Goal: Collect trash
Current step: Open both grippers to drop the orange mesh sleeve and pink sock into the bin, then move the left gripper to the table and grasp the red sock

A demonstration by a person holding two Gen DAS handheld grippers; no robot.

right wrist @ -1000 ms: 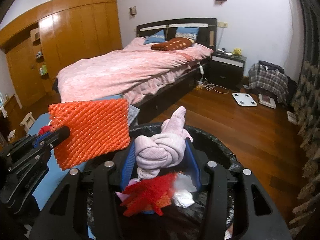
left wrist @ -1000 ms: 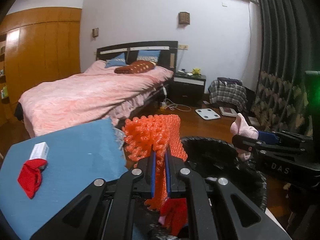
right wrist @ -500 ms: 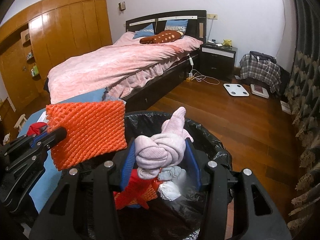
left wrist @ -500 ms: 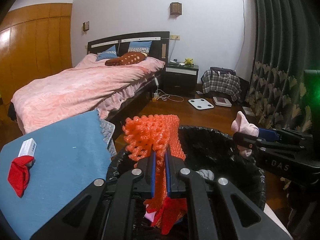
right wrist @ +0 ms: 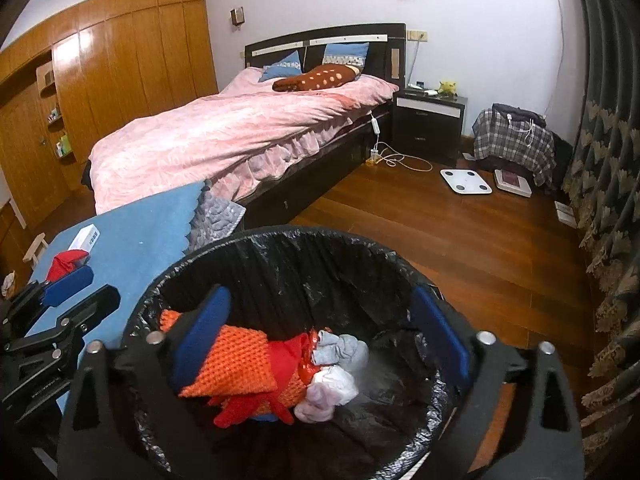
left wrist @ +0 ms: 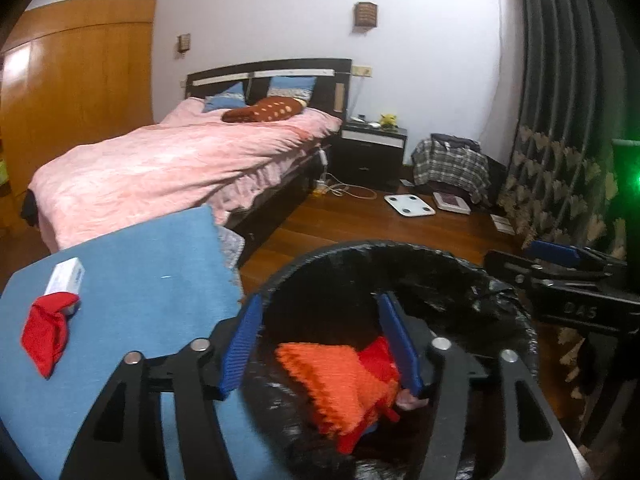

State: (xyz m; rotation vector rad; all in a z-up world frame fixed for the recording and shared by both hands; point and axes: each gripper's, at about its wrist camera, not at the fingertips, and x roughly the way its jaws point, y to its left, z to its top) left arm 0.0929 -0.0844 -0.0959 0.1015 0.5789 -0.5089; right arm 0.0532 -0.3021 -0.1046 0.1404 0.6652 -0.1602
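A bin with a black liner [left wrist: 400, 246] [right wrist: 280, 234] stands right under both grippers. My left gripper [left wrist: 320, 320] hangs over its left side, jaws opening, nothing between its blue pads. The orange foam net [left wrist: 332, 380] [right wrist: 236, 360] lies loose in the bin on red scraps. My right gripper [right wrist: 320, 300] is over the bin too, jaws opening and empty. The pink knotted cloth [right wrist: 324, 396] rests at the bottom beside a grey rag [right wrist: 344, 350]. On the blue table [left wrist: 140, 272] [right wrist: 140, 232] to the left lie a red cloth [left wrist: 48, 328] [right wrist: 66, 262] and a small white box [left wrist: 66, 276] [right wrist: 84, 238].
A bed with a pink cover [right wrist: 240, 132] stands behind the table, with a dark nightstand [right wrist: 430, 120] beside it. A white scale [right wrist: 466, 181] and a cable lie on the wooden floor. Dark patterned curtains [right wrist: 600, 200] hang on the right.
Both grippers have opened. The orange net has dropped from the left one and the pink knotted cloth from the right one, and both now lie in the bin.
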